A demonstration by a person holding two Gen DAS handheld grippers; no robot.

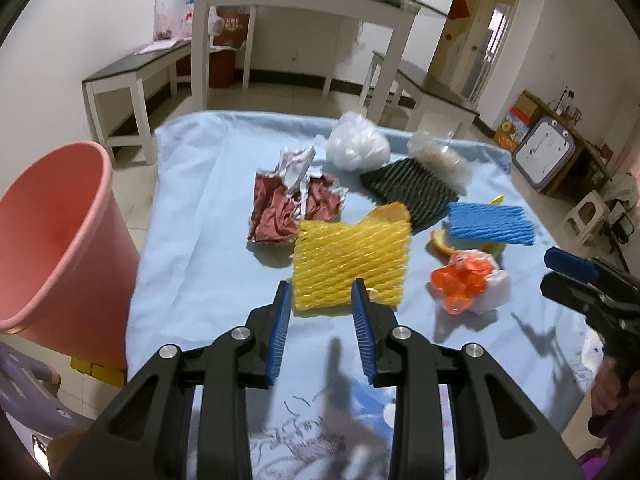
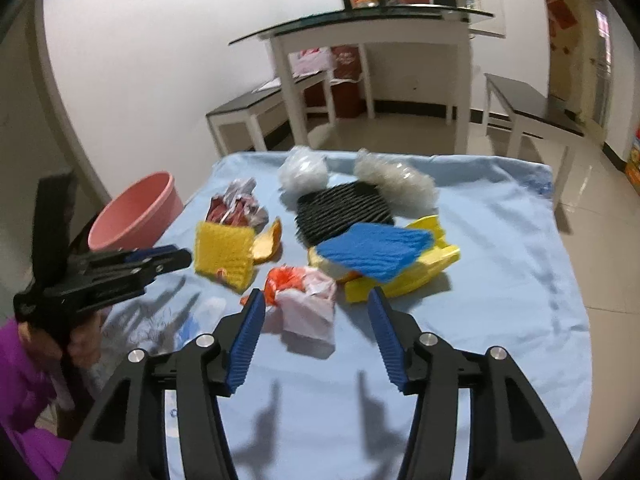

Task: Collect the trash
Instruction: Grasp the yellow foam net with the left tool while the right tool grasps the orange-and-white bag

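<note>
Trash scattered mid-table on blue cloth [image 1: 192,240]: yellow foam net [image 1: 352,260], crumpled foil [image 1: 292,200], orange bag [image 2: 298,286], blue net [image 2: 376,254]. Left gripper [image 1: 320,292] and right gripper [image 2: 316,300] both gape, empty. Pink bin [image 1: 52,240] at left.

No text, brand or number can be read in either view. The red bag [image 1: 230,26] under the glass-topped table, in the upper left of the left wrist view, carries a line of white characters too blurred to make out. The red box [image 1: 516,125] at the right edge of that view shows a flower picture and print that stays illegible. The scribbled line drawing on the blue cloth [image 1: 304,436] at the bottom centre looks like a sketch, not lettering. Red papers on the door [image 2: 562,12] in the upper right of the right wrist view are too blurred to read.
</note>
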